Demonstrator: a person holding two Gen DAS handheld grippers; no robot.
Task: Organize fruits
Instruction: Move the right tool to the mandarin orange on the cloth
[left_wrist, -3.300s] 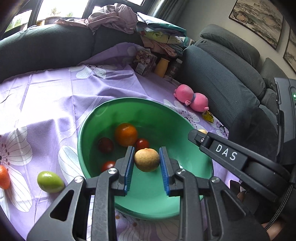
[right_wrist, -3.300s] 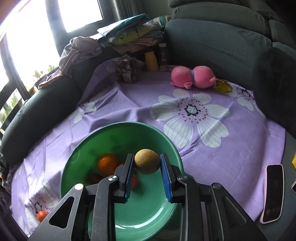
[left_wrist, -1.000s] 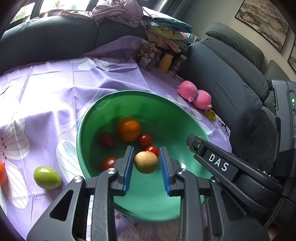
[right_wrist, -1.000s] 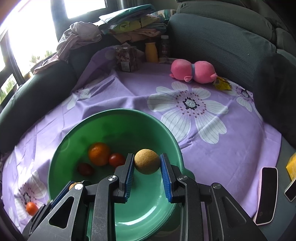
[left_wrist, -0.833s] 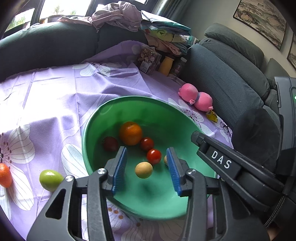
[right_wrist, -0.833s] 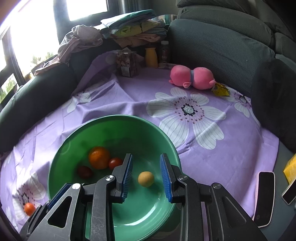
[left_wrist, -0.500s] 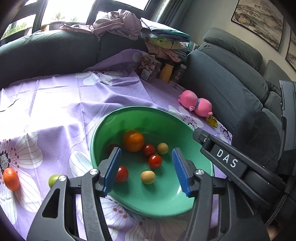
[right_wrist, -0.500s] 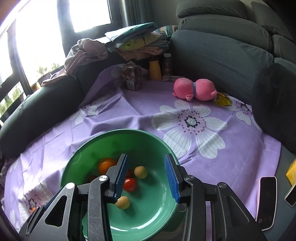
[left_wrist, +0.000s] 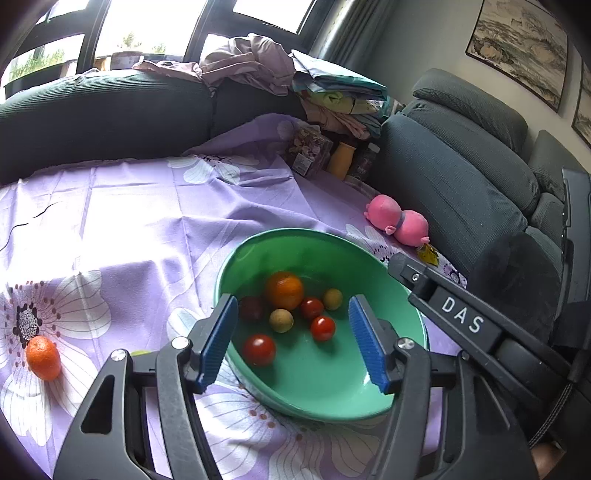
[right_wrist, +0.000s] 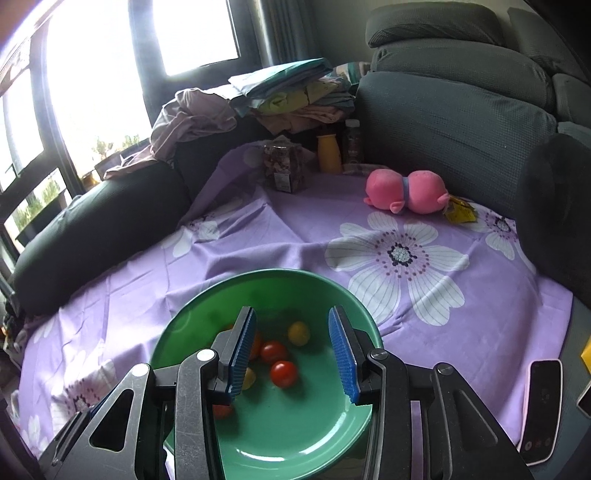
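Observation:
A green bowl (left_wrist: 332, 391) (right_wrist: 295, 443) sits on the purple flowered cloth. It holds an orange (left_wrist: 284, 290), several red tomatoes (left_wrist: 259, 349) (right_wrist: 283, 373) and two small tan fruits (left_wrist: 281, 320) (right_wrist: 299, 333). My left gripper (left_wrist: 291, 339) is open and empty above the bowl's near rim. My right gripper (right_wrist: 291, 354) is open and empty above the bowl. A small orange (left_wrist: 43, 357) lies on the cloth at the left. A green fruit (left_wrist: 142, 352) peeks out behind the left gripper's finger.
A pink plush toy (left_wrist: 397, 223) (right_wrist: 406, 192), a jar (right_wrist: 282, 168) and bottles (right_wrist: 328, 153) stand at the back of the cloth. Dark sofas surround it, with piled clothes. Phones (right_wrist: 541, 406) lie at the right edge.
Both grippers opened and dropped their tan fruits into the bowl. Both then drew back and up from the bowl with jaws wider.

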